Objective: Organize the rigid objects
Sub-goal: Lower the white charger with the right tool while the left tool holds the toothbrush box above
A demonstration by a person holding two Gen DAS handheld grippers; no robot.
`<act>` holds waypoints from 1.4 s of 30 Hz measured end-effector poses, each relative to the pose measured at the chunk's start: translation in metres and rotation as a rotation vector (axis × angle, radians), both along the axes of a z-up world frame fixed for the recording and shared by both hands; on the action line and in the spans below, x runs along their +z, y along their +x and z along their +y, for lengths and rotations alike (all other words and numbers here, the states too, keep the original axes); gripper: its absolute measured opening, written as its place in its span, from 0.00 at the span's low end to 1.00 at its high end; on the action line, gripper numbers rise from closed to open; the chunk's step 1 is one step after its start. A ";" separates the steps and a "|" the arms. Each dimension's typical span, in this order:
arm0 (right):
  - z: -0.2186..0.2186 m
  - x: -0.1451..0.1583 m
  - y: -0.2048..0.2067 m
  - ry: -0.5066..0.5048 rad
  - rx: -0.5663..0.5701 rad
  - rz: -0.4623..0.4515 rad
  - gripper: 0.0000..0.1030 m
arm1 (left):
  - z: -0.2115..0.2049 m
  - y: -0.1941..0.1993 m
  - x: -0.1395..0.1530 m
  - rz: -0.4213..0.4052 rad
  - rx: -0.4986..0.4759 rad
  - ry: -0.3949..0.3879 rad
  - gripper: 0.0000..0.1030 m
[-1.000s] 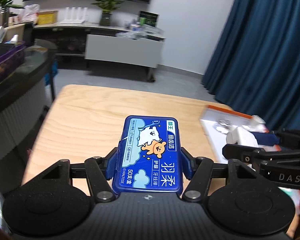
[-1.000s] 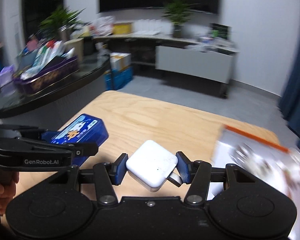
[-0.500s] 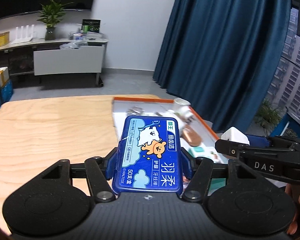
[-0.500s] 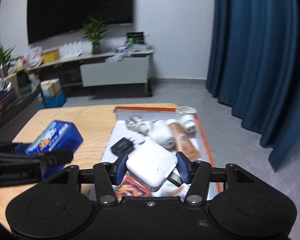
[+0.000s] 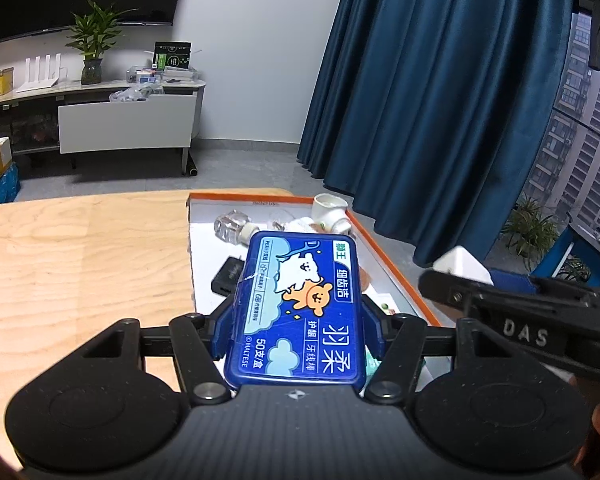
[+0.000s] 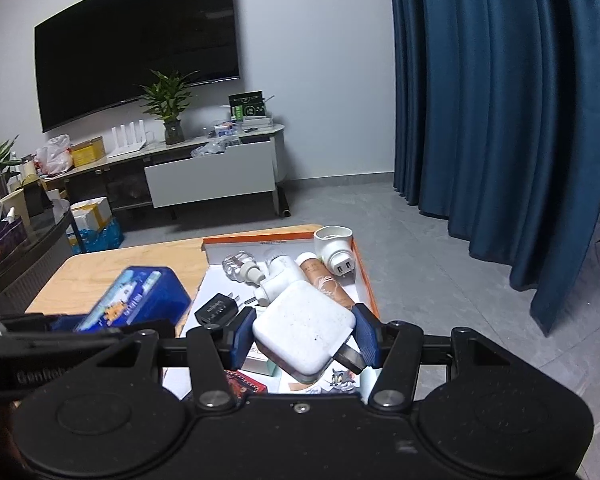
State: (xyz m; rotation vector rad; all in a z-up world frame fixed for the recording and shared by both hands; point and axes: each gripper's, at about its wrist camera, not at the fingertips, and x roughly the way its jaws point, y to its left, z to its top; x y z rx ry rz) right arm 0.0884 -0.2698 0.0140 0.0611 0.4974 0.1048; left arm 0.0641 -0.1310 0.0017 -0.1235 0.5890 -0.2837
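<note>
The left tongs [image 5: 296, 320] pinch a blue floss-pick box [image 5: 300, 308] by its two long sides, near its back half. It looks like light, stiff plastic with a smooth lid, so I judge it could slip if the squeeze loosens. The right tongs [image 6: 304, 336] are pressed on a white charger [image 6: 304, 328] at opposite corners; it seems hard, compact and a little heavier. Just ahead of and below both tongs lies the orange-edged tray [image 6: 366, 280] on the bench [image 5: 80, 260], already crowded.

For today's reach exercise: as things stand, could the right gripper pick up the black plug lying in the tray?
Probably not yet: the right gripper is shut on a white charger, though the black plug lies uncovered in the tray.
</note>
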 end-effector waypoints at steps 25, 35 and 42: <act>-0.005 0.016 -0.024 0.004 0.022 -0.045 0.62 | -0.005 -0.022 0.011 -0.042 0.056 0.022 0.61; -0.005 0.018 -0.030 0.003 0.025 -0.055 0.62 | -0.006 -0.026 0.011 -0.050 0.058 0.022 0.61; -0.006 0.019 -0.030 0.008 0.027 -0.050 0.62 | -0.005 -0.028 0.011 -0.050 0.060 0.024 0.61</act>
